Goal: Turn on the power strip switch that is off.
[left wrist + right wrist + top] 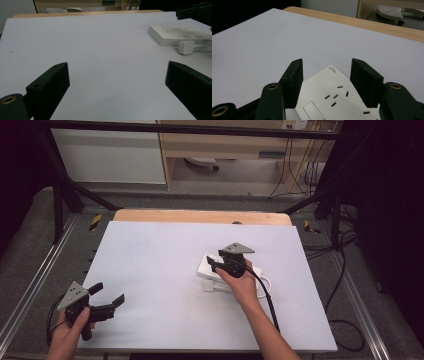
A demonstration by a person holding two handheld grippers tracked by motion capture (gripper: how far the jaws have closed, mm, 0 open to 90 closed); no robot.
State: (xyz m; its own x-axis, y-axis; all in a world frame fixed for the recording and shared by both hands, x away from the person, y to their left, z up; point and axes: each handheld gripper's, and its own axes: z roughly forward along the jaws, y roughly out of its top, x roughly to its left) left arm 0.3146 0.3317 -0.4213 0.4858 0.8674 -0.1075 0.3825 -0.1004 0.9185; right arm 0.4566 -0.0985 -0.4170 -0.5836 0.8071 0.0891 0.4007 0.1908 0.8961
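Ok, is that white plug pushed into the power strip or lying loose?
Loose. The white plug lies on the table beside the power strip, not seated in any socket; the sockets seen in the right gripper view are empty.

The power strip (329, 97) looks like smooth white plastic with a faint sheen, as does the plug (186, 47) beside it. The table sheet (160, 270) is matt, pale and smooth, over a wooden edge (200, 216). Both grippers' jaws are matt black.
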